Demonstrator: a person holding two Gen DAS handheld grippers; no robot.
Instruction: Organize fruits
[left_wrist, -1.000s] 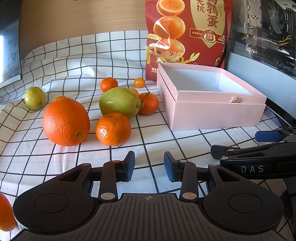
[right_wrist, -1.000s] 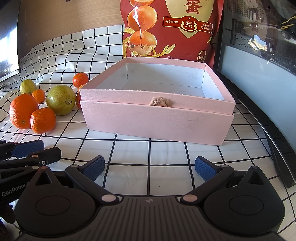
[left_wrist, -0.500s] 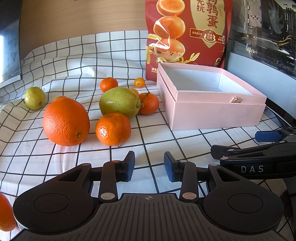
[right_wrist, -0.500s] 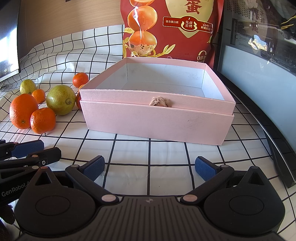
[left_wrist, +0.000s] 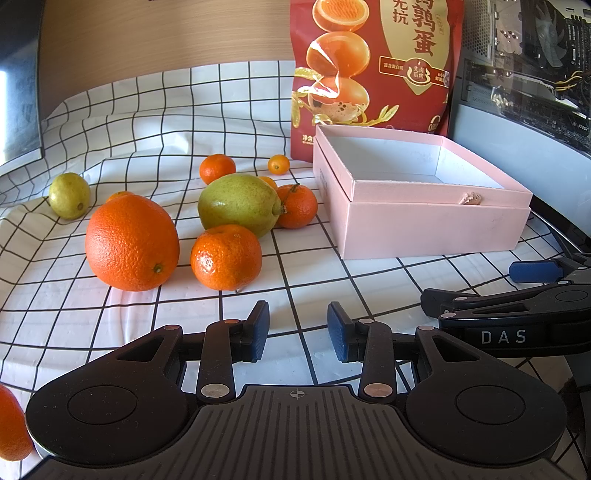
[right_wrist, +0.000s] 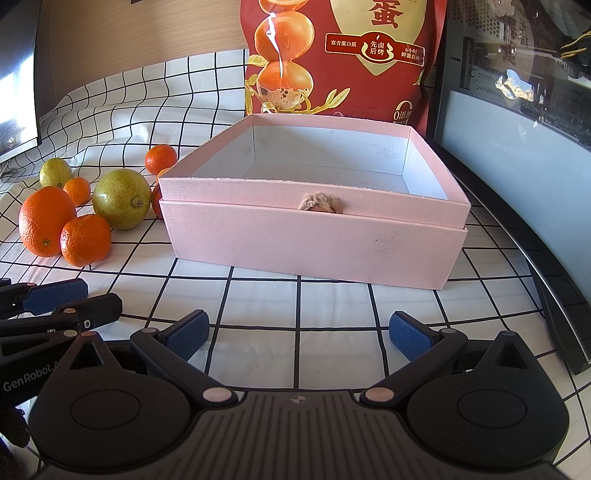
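The pink box (right_wrist: 314, 236) is set open and empty on the right, presumably to receive the fruit, none of which is in it yet. The large orange (left_wrist: 132, 246), the green fruit (left_wrist: 238, 205) and the mandarin (left_wrist: 226, 256) are grouped to its left on the surface, covered by a checked cloth (left_wrist: 147, 122) — a red snack bag (left_wrist: 373, 70) is stood behind. The left gripper (left_wrist: 297, 330) is held nearly shut on nothing; the right gripper (right_wrist: 298, 334) is spread wide, empty.
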